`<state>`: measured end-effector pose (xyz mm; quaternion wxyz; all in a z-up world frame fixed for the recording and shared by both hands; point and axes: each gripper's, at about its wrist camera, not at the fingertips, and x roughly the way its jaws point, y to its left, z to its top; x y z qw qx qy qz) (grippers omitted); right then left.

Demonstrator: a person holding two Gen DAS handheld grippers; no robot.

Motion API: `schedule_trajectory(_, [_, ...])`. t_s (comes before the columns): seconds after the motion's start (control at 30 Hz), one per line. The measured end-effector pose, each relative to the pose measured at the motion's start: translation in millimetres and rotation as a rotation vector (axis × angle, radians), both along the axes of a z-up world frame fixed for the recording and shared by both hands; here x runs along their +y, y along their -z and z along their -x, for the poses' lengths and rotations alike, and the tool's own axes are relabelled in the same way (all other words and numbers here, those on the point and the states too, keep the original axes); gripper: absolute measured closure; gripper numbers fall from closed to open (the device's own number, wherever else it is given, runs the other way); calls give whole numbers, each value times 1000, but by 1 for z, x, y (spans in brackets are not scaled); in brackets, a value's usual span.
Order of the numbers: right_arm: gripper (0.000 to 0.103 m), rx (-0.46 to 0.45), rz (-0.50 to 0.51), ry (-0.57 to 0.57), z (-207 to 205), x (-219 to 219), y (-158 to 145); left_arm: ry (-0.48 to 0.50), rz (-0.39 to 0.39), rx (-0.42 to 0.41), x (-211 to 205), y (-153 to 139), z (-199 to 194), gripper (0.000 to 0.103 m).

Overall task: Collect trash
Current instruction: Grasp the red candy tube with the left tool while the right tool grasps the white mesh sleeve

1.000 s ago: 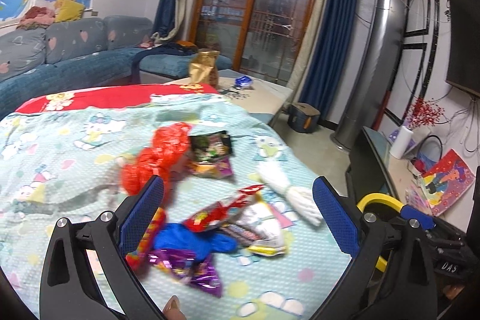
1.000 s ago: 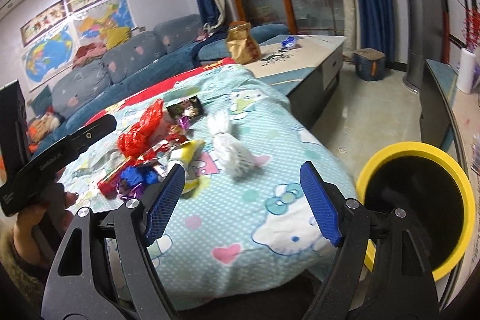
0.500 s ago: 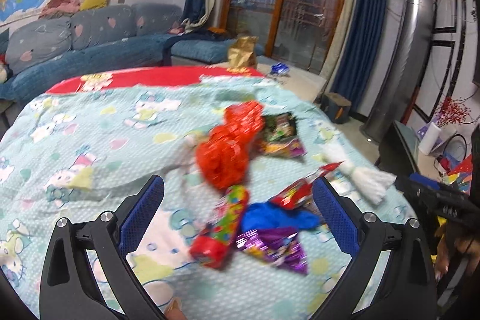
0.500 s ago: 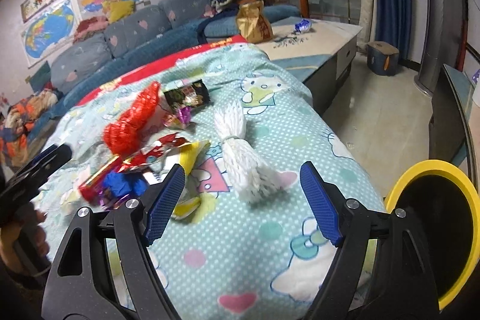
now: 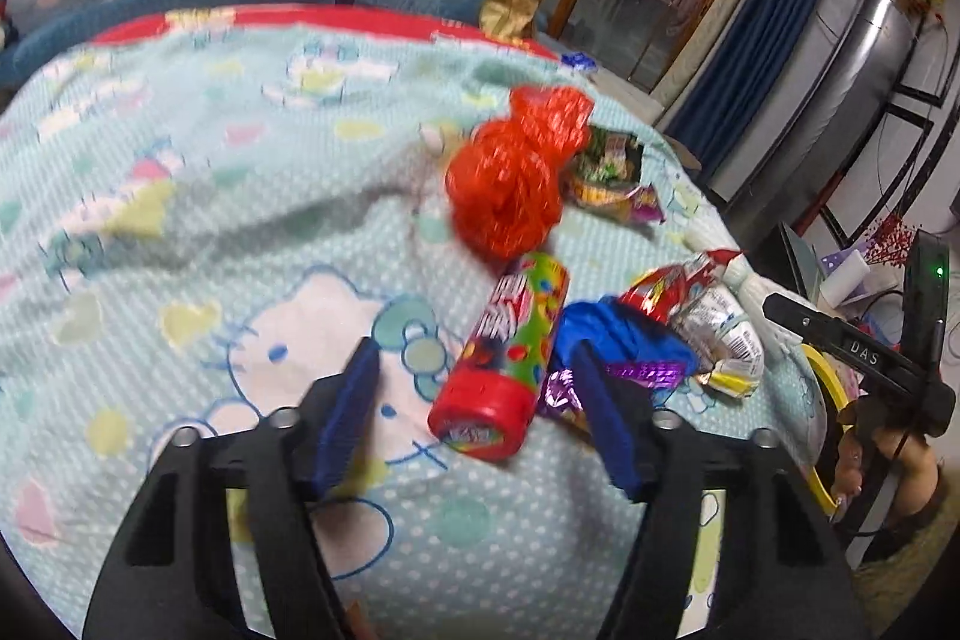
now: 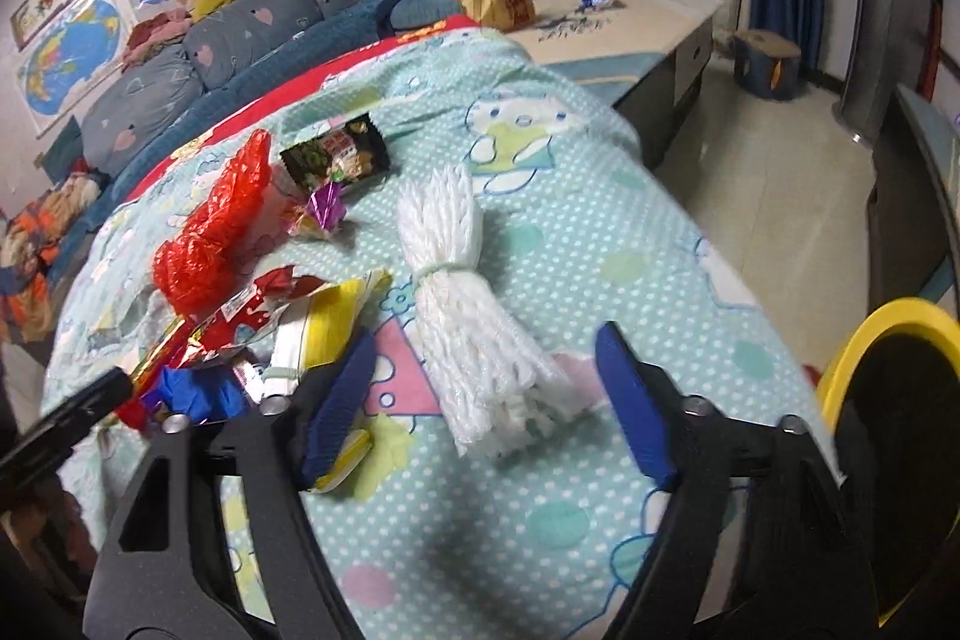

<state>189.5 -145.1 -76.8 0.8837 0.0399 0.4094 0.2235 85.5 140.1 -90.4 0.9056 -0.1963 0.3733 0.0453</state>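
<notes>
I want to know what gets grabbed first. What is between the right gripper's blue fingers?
In the right wrist view, the white yarn bundle lies between the closing right gripper fingers, untouched.

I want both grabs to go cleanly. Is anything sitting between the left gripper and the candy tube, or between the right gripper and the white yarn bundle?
Nothing visible blocks either. The candy tube lies between the closing left gripper jaws; the white yarn bundle lies between the closing right gripper jaws.

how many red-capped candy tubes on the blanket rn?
1. The candy tube lies just ahead of the left gripper, below the red plastic bag, left of the blue wrapper. Others could be buried under the wrappers.
</notes>
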Motion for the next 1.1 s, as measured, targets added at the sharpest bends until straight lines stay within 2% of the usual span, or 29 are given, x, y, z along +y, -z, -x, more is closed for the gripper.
schedule_trajectory(0.03, [58, 15, -15, -6, 1, 0, 3, 6, 8, 8, -1, 3, 0, 50])
schedule_trajectory(0.1, [79, 32, -34, -8, 3, -2, 6, 12, 17, 19, -2, 6, -2, 53])
schedule_trajectory(0.2, [84, 43, -73, -2, 11, -9, 10, 30, 25, 25, -5, 9, -3, 53])
schedule_trajectory(0.27, [86, 27, -89, -3, 20, -13, 8, 32, 24, 24, -6, 11, -3, 53])
schedule_trajectory(0.3, [86, 22, -91, -3, 23, -14, 7, 31, 28, 21, -6, 11, -2, 64])
schedule_trajectory(0.43, [86, -9, -95, -10, 36, -19, -1, 28, 27, 2, -7, 7, -1, 65])
schedule_trajectory(0.6, [87, -50, -99, -14, 51, -24, -11, 32, 6, -59, -9, -12, 6, 69])
schedule_trajectory(1.1, [89, -87, -145, -11, 76, -39, -25, 82, -25, -213, -36, -67, 17, 74])
